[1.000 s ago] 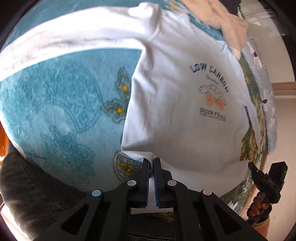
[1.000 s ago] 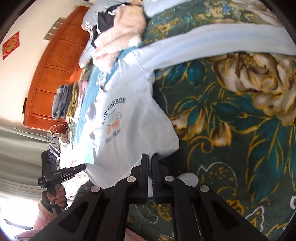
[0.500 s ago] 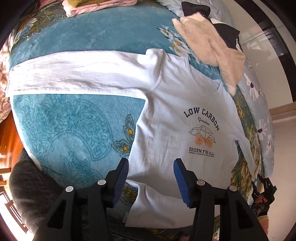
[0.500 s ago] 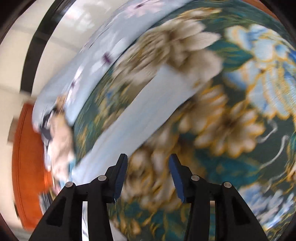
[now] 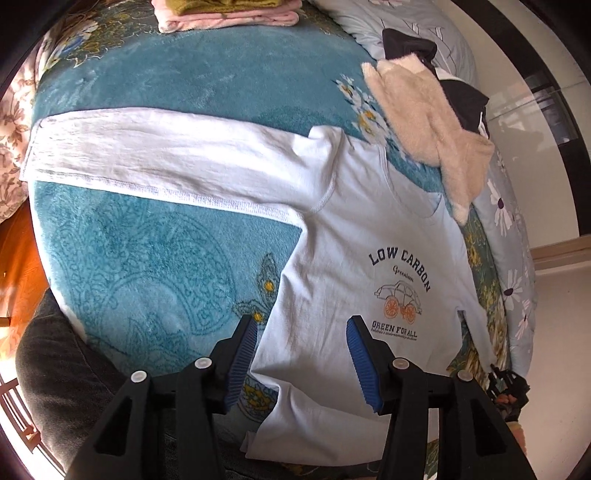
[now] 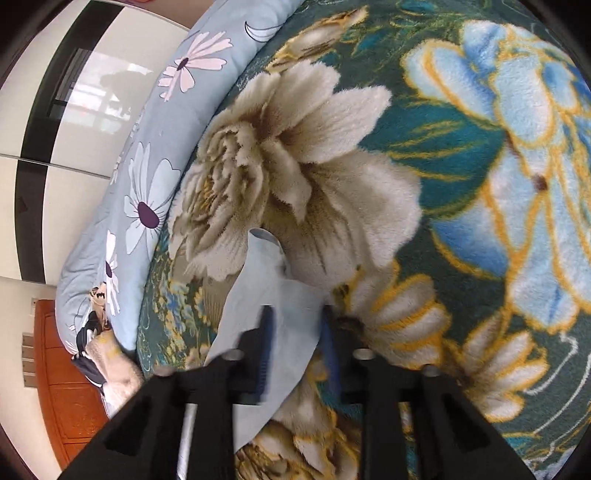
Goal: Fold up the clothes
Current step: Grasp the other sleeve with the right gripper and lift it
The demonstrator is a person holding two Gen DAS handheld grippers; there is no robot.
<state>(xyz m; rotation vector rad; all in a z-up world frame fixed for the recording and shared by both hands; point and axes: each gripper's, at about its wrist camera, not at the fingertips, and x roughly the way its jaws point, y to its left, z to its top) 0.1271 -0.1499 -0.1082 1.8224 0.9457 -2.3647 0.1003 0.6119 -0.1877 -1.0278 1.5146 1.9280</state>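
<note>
A pale blue long-sleeved shirt printed "LOW CARBON" lies face up on the teal blanket, one sleeve stretched out to the left. My left gripper hovers open above the shirt's bottom hem, holding nothing. In the right wrist view the end of the other sleeve lies on the flowered blanket. My right gripper straddles that sleeve end and its jaws are closing, the cloth between the pads but not pinched. The image there is blurred. That gripper also shows small at the bed's far edge.
A cream fluffy garment and a dark one lie beyond the shirt's collar. Folded pink and olive clothes are stacked at the far side. A daisy-print duvet runs along the bed. Wooden furniture stands behind.
Both grippers let go of the shirt's hem. The left one opened and rose. The right one swung away to the far sleeve end, opened, and has narrowed around it.
</note>
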